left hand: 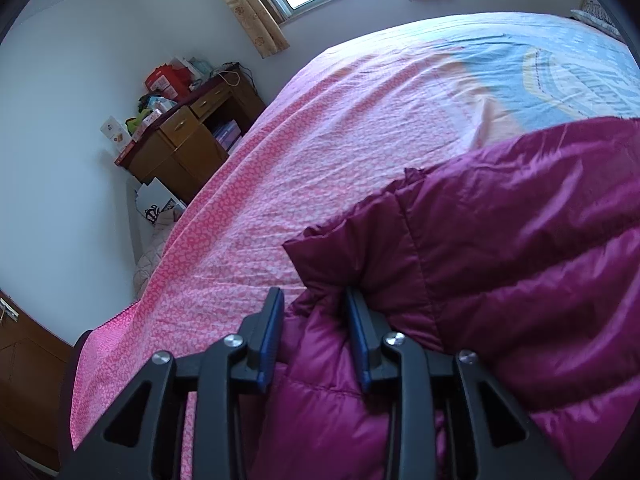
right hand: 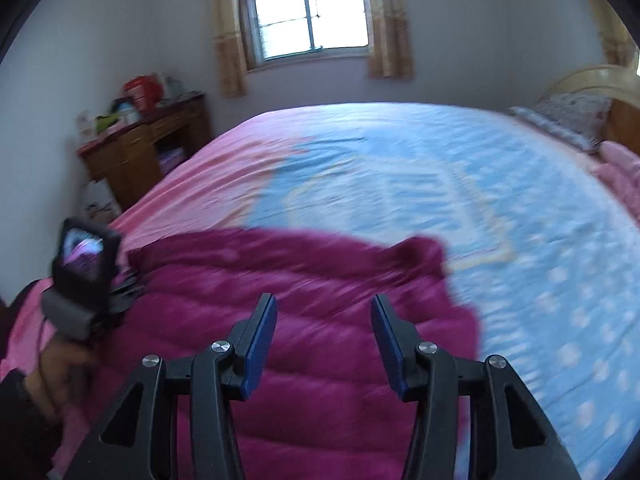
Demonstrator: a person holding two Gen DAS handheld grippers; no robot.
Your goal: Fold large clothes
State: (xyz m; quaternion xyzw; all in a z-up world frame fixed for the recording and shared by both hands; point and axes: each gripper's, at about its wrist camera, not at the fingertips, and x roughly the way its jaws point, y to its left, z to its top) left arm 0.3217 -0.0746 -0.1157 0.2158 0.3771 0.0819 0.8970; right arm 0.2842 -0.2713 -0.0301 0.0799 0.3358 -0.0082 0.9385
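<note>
A magenta quilted puffer jacket lies on the bed's pink and blue cover. My left gripper is at the jacket's left corner, its blue pads closed on a bunched fold of the fabric. In the blurred right wrist view the jacket spreads below my right gripper. That gripper hovers above the jacket, open, with nothing between its fingers. At the left of this view a hand holds the left device at the jacket's edge.
A cluttered wooden desk stands against the wall left of the bed, with a white bag on the floor beside it. Behind the bed is a curtained window. A pillow and headboard are at the far right.
</note>
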